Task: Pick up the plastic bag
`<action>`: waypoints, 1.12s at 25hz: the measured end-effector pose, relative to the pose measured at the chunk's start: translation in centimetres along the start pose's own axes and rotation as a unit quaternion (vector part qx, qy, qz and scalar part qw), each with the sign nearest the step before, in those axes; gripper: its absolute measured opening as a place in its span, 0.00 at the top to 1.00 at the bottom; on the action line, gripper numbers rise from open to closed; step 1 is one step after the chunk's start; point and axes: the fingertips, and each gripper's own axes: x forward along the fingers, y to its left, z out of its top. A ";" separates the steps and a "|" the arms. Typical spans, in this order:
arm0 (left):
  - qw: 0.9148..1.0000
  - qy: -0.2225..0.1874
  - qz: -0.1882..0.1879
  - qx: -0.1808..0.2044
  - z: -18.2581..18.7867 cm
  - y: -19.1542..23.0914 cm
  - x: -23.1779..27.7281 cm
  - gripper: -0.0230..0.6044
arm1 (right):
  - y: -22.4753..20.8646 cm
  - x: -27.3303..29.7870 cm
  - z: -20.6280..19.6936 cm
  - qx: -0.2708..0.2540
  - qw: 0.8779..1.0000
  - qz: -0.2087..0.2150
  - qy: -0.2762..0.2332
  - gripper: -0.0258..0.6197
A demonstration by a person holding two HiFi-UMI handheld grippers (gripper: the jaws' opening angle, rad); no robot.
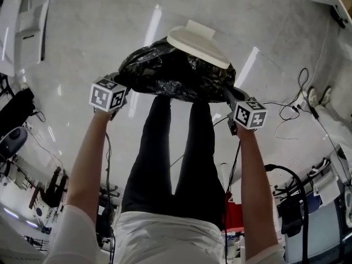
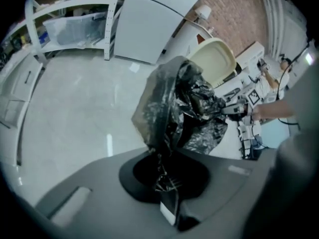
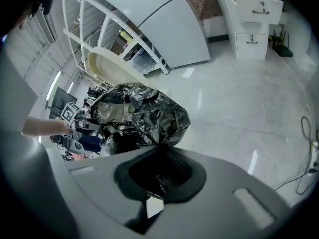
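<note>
Left gripper (image 1: 122, 85) has its jaws pressed together on a bunched edge of the crinkled black plastic bag (image 1: 176, 73); left gripper view shows the film pulled into the throat between the jaws (image 2: 167, 182), bag (image 2: 174, 108) ballooning just beyond. Right gripper (image 1: 234, 100) is the same, clamped on the opposite edge of the bag; right gripper view shows a twist of film caught between its jaws (image 3: 157, 183), bag body (image 3: 144, 113) directly ahead. Bag hangs stretched between the two grippers, over the glossy pale grey floor (image 1: 82, 32), ahead of the person's legs in black trousers (image 1: 165, 158). Cream oval plastic lid (image 1: 197, 44) sits at the bag's far edge, tilted; can't tell if bag and lid touch, or what is under the bag. Lid also seen behind the bag in both gripper views (image 2: 214, 59) (image 3: 112, 66). Loose black cables (image 1: 291, 111) lie on the floor right of the right gripper. White drawer cabinet (image 3: 251, 26) stands well apart by the brick wall.
</note>
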 end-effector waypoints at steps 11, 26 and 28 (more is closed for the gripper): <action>0.999 -0.006 0.031 -0.025 0.0 -9.7 -9.8 0.95 | 8.1 -9.8 1.5 -0.089 0.995 -0.028 0.039 0.95; 0.991 -0.074 0.070 -0.084 -2.6 -20.7 -24.0 0.95 | 17.2 -24.1 3.1 -0.210 0.977 0.001 0.028 0.95; 0.989 -0.090 0.076 -0.088 -3.0 -22.0 -26.0 0.95 | 18.4 -26.0 3.0 -0.216 0.976 0.006 0.024 0.95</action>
